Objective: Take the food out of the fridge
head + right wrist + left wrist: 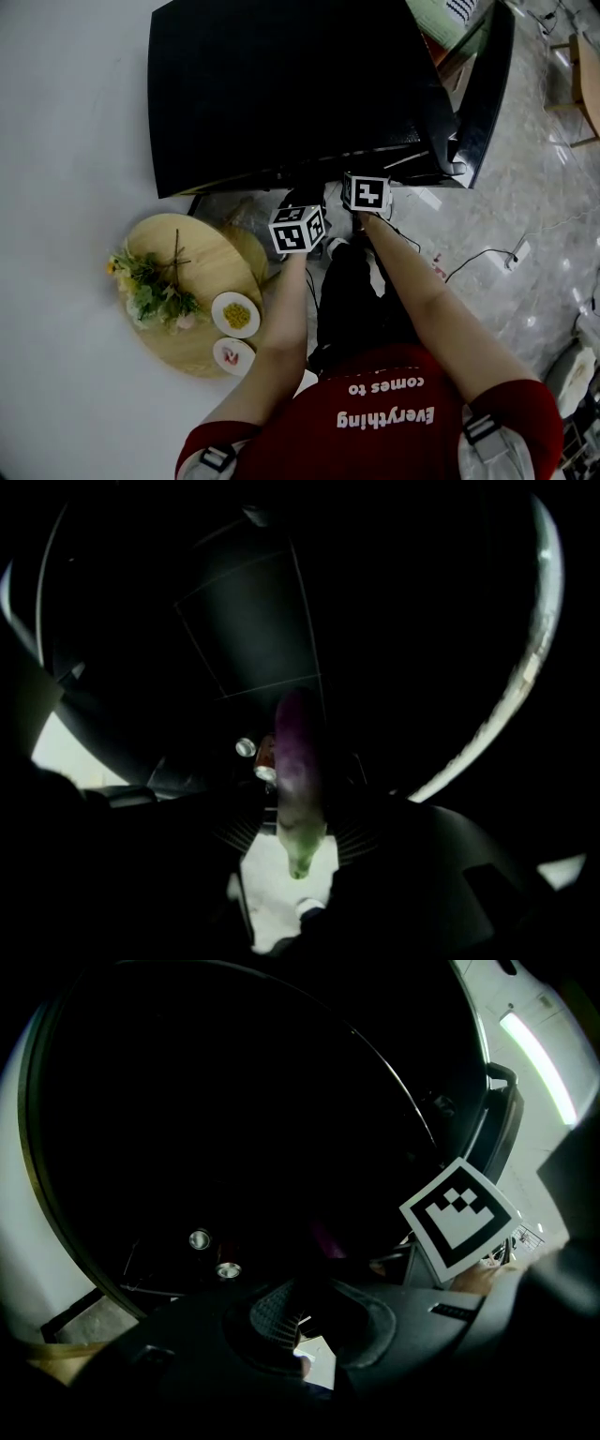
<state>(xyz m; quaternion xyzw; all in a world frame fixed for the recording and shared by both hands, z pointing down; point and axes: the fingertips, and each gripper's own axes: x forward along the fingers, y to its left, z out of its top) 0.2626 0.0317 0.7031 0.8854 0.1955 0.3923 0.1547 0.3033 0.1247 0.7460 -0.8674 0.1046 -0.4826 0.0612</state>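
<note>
The right gripper (300, 830) has its jaws spread around the eggplant (300, 752) inside the fridge (281, 84), apparently to pinch it, while the left gripper (291, 1314) hangs pressed together, empty.

Round wooden table (204, 255) with flowers (150, 292), two food dishes (235, 315)
</note>
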